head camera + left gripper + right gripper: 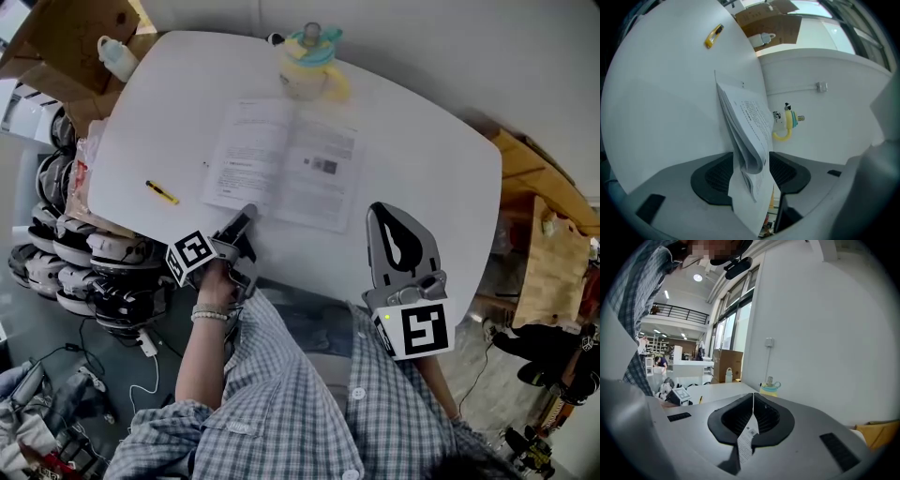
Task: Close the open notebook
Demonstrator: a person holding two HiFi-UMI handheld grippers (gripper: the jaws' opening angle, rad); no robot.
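Notebook [281,164] lies open on the bench [422,178], before the yellow cup [309,64]. Your left hand-held gripper [247,216] gapes around its left pages [745,136]: pinch firmly, then fold over. Right hand-held gripper [386,217] pinches a paper slip [746,439].

Notebook [281,164] in the middle of the table [431,178], jug [309,64] just past its far edge, pen [161,192] off left. Near page edge inside left gripper [247,216], paper slip [747,437] inside right gripper [753,401].

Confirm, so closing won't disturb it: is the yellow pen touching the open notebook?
Apart. The head view shows a strip of bare white table between the yellow pen and the left edge of the notebook.
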